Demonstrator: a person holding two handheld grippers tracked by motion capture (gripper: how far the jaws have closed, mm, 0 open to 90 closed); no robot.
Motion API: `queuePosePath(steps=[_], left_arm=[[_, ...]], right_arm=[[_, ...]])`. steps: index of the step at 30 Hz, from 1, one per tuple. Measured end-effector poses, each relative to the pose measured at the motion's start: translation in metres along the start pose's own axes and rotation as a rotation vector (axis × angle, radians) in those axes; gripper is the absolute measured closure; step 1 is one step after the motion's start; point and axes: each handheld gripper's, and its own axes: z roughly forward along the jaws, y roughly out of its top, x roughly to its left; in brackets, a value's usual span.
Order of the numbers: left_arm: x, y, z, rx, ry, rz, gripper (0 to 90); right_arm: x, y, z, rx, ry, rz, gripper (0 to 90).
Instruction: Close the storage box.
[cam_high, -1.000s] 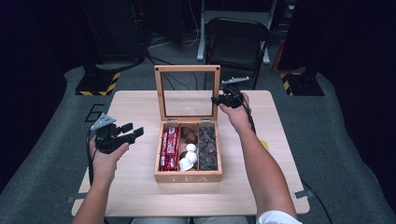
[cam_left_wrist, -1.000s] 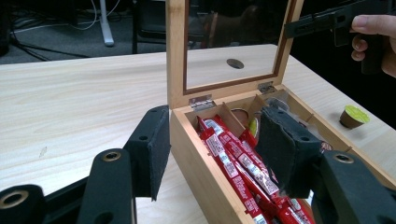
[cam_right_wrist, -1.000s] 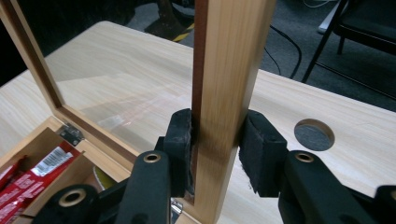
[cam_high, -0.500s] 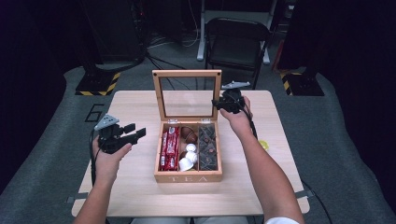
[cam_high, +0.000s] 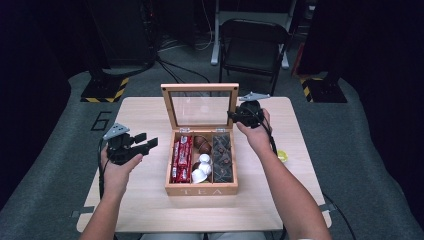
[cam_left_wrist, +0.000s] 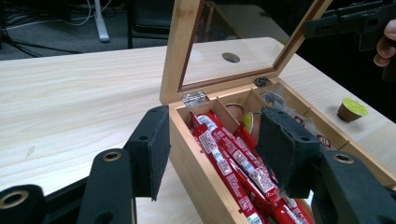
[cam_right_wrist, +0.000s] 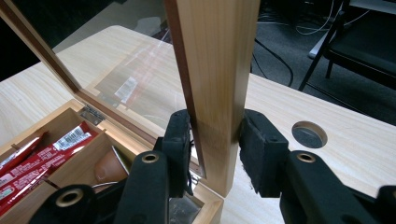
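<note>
A wooden tea box (cam_high: 201, 190) stands mid-table with its glass-paned lid (cam_high: 200, 89) raised. Inside lie red packets (cam_high: 182, 157), brown and white capsules (cam_high: 201, 167) and dark packets (cam_high: 222, 155). My right gripper (cam_high: 234, 116) is shut on the lid's right frame bar (cam_right_wrist: 215, 60). Its pads (cam_right_wrist: 180, 140) sit on either side of the wood, and the jaws have just eased open a little with the bar still between them. My left gripper (cam_high: 145, 141) hovers open left of the box and holds nothing. Its jaws (cam_left_wrist: 210, 144) point at the box's left wall (cam_left_wrist: 196, 158).
A small green-topped capsule (cam_high: 282, 156) sits on the table right of the box, also in the left gripper view (cam_left_wrist: 352, 108). The table has a round cable hole (cam_right_wrist: 309, 134) behind the lid. A dark chair (cam_high: 252, 45) stands beyond the far edge.
My right gripper has moved toward the near side with the lid's frame bar in it, and the lid's top edge sits lower in the high view. The left gripper has stayed put.
</note>
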Motion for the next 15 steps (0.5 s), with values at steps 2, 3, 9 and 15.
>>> queuePosePath(steps=[2, 3, 9, 15], left_arm=[[0.0, 0.0, 0.0, 0.004, -0.001, 0.004, 44.2], [0.0, 0.0, 0.0, 0.005, 0.0, 0.006, 44.2], [-0.001, -0.001, 0.006, 0.026, -0.003, 0.013, 44.9], [-0.004, -0.003, 0.014, 0.048, -0.008, 0.012, 44.9]], right_arm=[[0.002, -0.001, -0.001, -0.004, -0.003, 0.004, 63.5], [0.002, -0.002, -0.002, -0.005, -0.005, 0.002, 63.5], [0.005, -0.008, -0.006, -0.021, -0.005, -0.01, 63.3], [0.008, -0.011, -0.009, -0.023, -0.003, -0.033, 63.3]])
